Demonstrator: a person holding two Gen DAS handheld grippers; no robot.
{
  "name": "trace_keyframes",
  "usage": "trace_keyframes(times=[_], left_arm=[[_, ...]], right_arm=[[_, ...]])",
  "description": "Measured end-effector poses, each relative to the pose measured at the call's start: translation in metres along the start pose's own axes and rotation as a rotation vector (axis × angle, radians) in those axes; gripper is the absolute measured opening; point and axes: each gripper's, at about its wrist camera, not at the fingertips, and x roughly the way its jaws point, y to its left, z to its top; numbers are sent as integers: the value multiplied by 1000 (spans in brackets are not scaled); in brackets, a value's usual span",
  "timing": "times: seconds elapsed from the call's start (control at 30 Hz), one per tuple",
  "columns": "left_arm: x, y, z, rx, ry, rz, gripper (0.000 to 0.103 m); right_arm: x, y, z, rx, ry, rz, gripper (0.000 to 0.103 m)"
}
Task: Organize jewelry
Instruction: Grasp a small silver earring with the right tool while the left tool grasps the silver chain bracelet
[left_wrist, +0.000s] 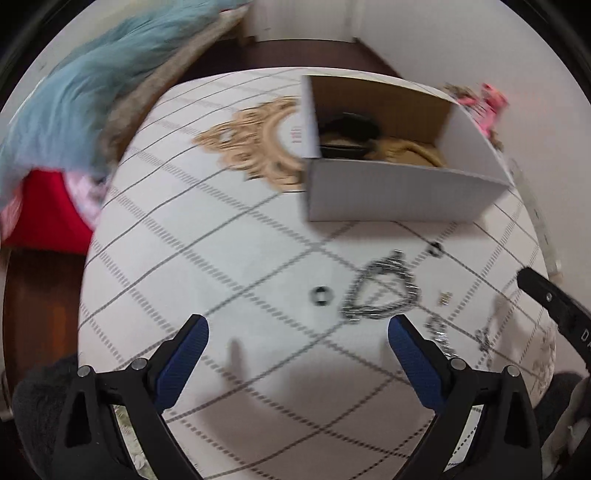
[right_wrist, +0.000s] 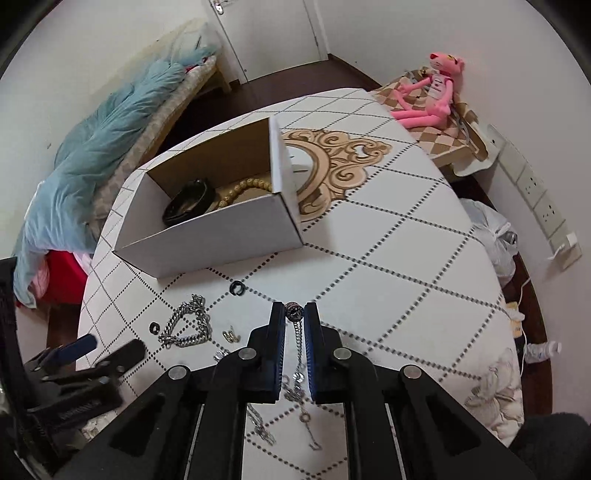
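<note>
The right tool (right_wrist: 294, 308) is pinched on a small dark bead (right_wrist: 294, 312) at the top of a thin silver chain (right_wrist: 298, 345), which hangs down between its fingers over the desk (right_wrist: 388, 280). The left tool (left_wrist: 297, 328) is wide apart and holds nothing. A thick silver chain (left_wrist: 380, 290) lies on the desk near it. A white box (right_wrist: 221, 232) holds a black bracelet (right_wrist: 188, 206) and tan beads (right_wrist: 240, 188).

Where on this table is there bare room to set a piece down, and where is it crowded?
Bare cloth lies right of the cardboard box, from the gold medallion toward the table's right edge, and ahead of the left gripper. It is crowded in front of the box: thick chain, black rings, thin chain around the right gripper.
</note>
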Motion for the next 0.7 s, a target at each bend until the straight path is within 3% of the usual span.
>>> trace_keyframes(times=[0.17,0.2,0.27,0.37,0.53,0.7], left_arm=[[16,-28,-1,133,35,6,98],[20,-30,-2,138,45,6,94],[26,-33,-3,143,57,5,84],[29,-37,-2,152,48,-18,60],[24,-52,-3,200,16,-45,10],[22,-51,0,183,1,-62,7]], right_arm=[[-3,-16,-3,35,8,-10,10],[-3,-17,-4,40,8,-12,10],[-3,-22,-5,54,8,-12,10],[-1,-26,-8,68,14,-14,10],[4,-31,-9,79,26,-14,10],[2,-30,-9,77,24,-9,10]])
